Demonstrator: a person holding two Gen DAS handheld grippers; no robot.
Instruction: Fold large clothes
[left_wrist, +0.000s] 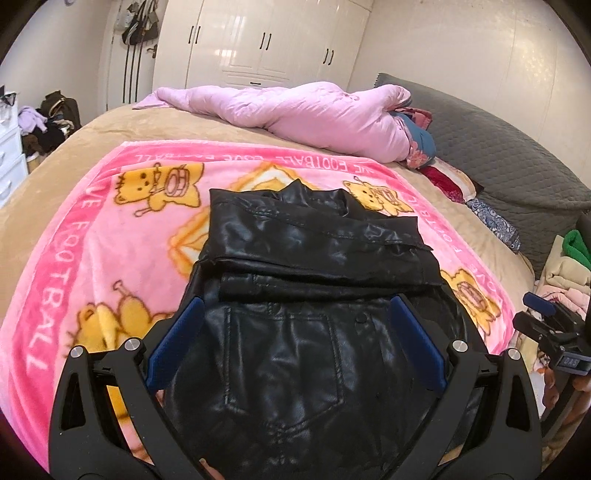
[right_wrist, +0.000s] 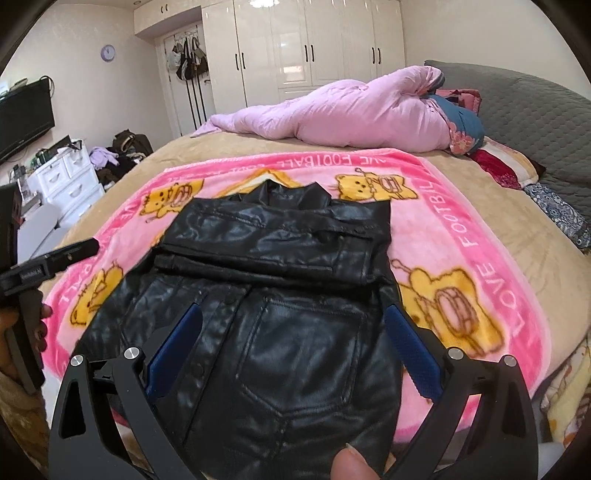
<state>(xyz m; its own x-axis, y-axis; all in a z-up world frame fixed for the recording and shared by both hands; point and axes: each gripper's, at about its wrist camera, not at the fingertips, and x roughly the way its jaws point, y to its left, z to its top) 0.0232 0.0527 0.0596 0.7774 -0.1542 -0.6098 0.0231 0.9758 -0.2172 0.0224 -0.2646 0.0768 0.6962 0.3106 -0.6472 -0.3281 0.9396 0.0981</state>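
A black leather jacket (left_wrist: 303, 266) (right_wrist: 280, 258) lies on a pink cartoon blanket (left_wrist: 92, 236) (right_wrist: 454, 236) spread over the bed. Its collar points away from me and both sleeves are folded across the chest. The pocketed lower part lies nearest. In the left wrist view my left gripper (left_wrist: 295, 306) hovers open over that lower part, with its blue pads (left_wrist: 177, 339) wide apart. My right gripper (right_wrist: 294, 312) is open in the same way over the jacket's right half. A fingertip (right_wrist: 349, 461) shows at the bottom edge, touching the hem.
A rolled pink duvet (left_wrist: 306, 114) (right_wrist: 351, 110) lies across the far side of the bed, next to a grey quilted headboard (left_wrist: 498, 147). Folded clothes (left_wrist: 565, 273) are stacked off the right edge. White drawers (right_wrist: 66, 177) and a wardrobe (right_wrist: 314, 44) stand beyond.
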